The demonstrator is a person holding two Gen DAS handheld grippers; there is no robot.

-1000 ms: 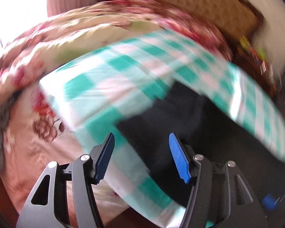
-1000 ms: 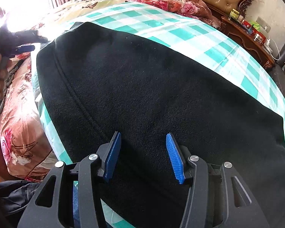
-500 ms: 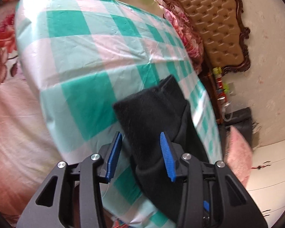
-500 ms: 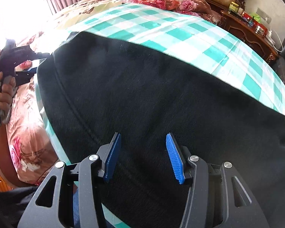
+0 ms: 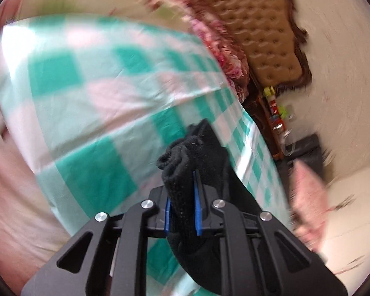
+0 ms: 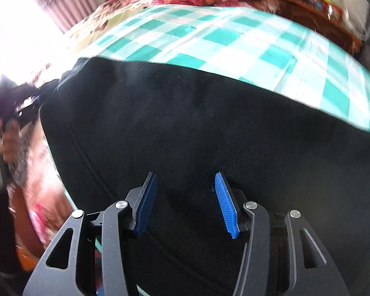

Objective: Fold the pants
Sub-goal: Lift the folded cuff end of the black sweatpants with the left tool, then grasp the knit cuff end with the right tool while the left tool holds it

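Through the left wrist view, my left gripper (image 5: 182,197) has clamped its blue ribbed pads (image 5: 197,209) on a bunched end of the black knit pants (image 5: 185,172); the jaws have just been closing and the fabric is squeezed tight between them, its rolled hem bulging out above the pads toward twelve o'clock. The rest of that cloth trails down toward five o'clock past the black gripper frame. Behind it spreads the teal-and-white checked bedsheet (image 5: 98,98), blurred, with a floral red-and-pink quilt (image 5: 224,56) at one o'clock and the tan tufted headboard (image 5: 259,32) beyond it.

In the right wrist view, my right gripper (image 6: 185,197) stands with its jaws parted over the broad flat body of the black pants (image 6: 197,123), which fills the middle and the lower right of the picture. Its pads (image 6: 225,207) have just narrowed a little. Whether the tips touch the cloth I cannot tell. The checked sheet (image 6: 234,42) shows from eleven to three o'clock. At nine o'clock my left gripper (image 6: 14,103) pinches the pants' far end, with a hand (image 6: 0,140) just below it.
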